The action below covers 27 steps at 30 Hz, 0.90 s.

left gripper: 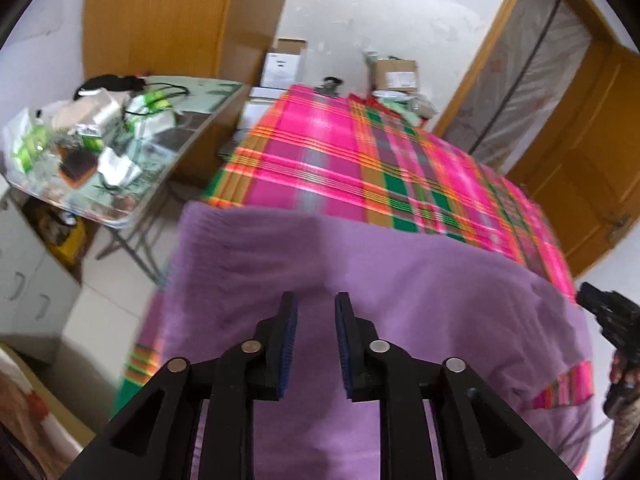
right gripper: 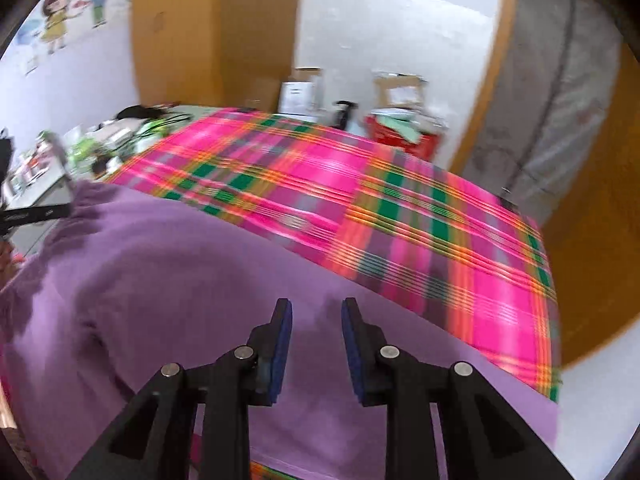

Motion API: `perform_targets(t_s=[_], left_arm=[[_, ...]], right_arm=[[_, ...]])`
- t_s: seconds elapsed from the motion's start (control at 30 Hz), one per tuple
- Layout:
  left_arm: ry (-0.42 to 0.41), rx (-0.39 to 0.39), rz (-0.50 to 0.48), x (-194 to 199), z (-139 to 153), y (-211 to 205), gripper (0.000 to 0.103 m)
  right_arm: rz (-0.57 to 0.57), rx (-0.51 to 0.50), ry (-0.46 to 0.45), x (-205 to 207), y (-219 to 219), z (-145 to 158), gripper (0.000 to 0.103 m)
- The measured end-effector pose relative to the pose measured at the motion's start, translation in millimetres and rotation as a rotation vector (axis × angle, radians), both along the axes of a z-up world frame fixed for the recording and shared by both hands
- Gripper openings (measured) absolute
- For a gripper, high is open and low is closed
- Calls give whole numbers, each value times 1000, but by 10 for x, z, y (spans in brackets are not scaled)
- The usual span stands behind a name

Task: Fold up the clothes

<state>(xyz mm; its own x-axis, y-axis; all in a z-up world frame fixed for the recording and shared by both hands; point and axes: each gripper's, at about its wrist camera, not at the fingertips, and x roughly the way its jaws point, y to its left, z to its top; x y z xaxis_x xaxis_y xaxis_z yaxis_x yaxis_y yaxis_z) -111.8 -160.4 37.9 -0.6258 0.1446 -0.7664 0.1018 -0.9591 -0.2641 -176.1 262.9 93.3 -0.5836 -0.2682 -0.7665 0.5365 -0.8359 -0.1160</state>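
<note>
A purple garment lies spread on the near part of a table covered with a pink, green and orange plaid cloth. My left gripper hovers over the garment's near left part, open and empty. In the right wrist view the same garment fills the lower left, on the plaid cloth. My right gripper hovers over its near right part, open and empty. The right gripper shows at the right edge of the left wrist view. The left gripper's body shows at the left edge of the right wrist view.
A folding table cluttered with bags and packets stands left of the plaid table. Cardboard boxes and a red bag sit behind the far edge. A wooden wardrobe is at the back left, a wooden door at the right.
</note>
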Motion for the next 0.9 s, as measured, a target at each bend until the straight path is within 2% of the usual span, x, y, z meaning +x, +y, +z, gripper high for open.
perform_targets(t_s=[0.23,0.4,0.47,0.57,0.63,0.9], left_arm=[[-4,-78,-40,-294,-35,-206,24],[-7,-162,-77,-491,-60,-241,25],[-3,-198,-136,-560,-82,-199,33],[-31,-258,-143,-665,-169,-189,35],[-32,-271,-170,-706,-211,-185,35],[-47,-343,-210,-805,-344,-137,35]], right_arm=[[134,-56,-73,-6,-759,-11,28],[196,-8,-84,-118,-1180,-150,32],[213,11,-91,-182,-1333,-218,34],[207,27,-106,-327,-1443,-311,41],[206,35,-123,-404,-1482,-363,45],[208,89,-127,-556,-1584,-537,45]])
